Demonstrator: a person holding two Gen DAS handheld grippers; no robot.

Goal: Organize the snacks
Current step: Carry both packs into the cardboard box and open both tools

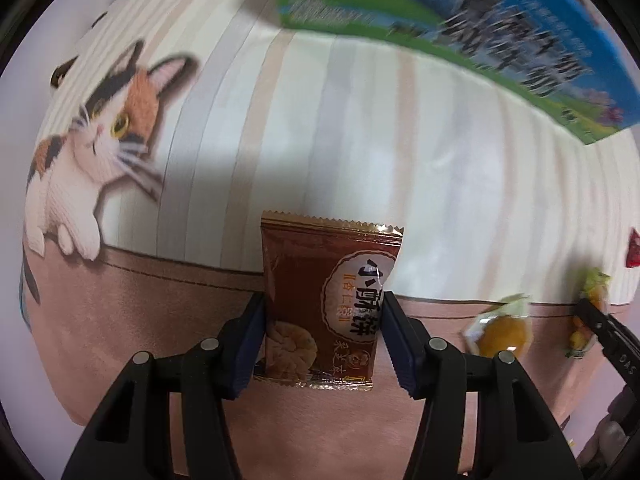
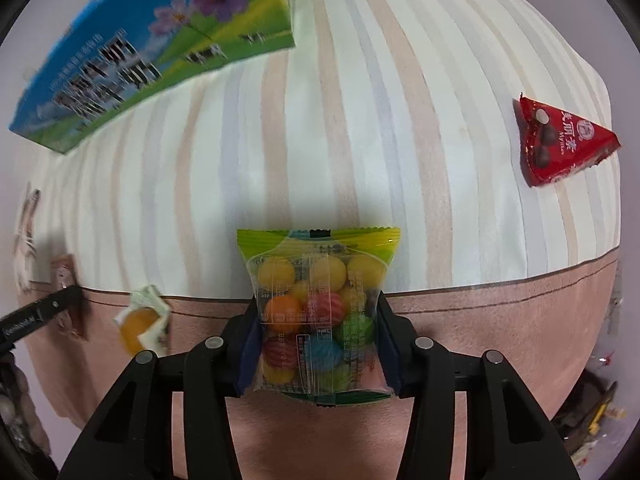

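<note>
My left gripper (image 1: 323,312) is shut on a brown cookie packet (image 1: 326,300) and holds it above the striped cloth. My right gripper (image 2: 316,312) is shut on a clear bag of coloured candy balls (image 2: 318,316). A blue and green carton box (image 1: 480,28) lies at the far side of the table; it also shows in the right wrist view (image 2: 140,56). A small packet with an orange sweet (image 1: 500,328) lies on the cloth between the two grippers, also seen in the right wrist view (image 2: 140,320). A red triangular chocolate packet (image 2: 560,144) lies at the right.
The table carries a striped cloth with a pink border (image 1: 160,320) and a calico cat picture (image 1: 100,140). The right gripper's black finger and its candy bag show at the left wrist view's right edge (image 1: 596,308). Clutter lies beyond the table edge at lower right (image 2: 592,420).
</note>
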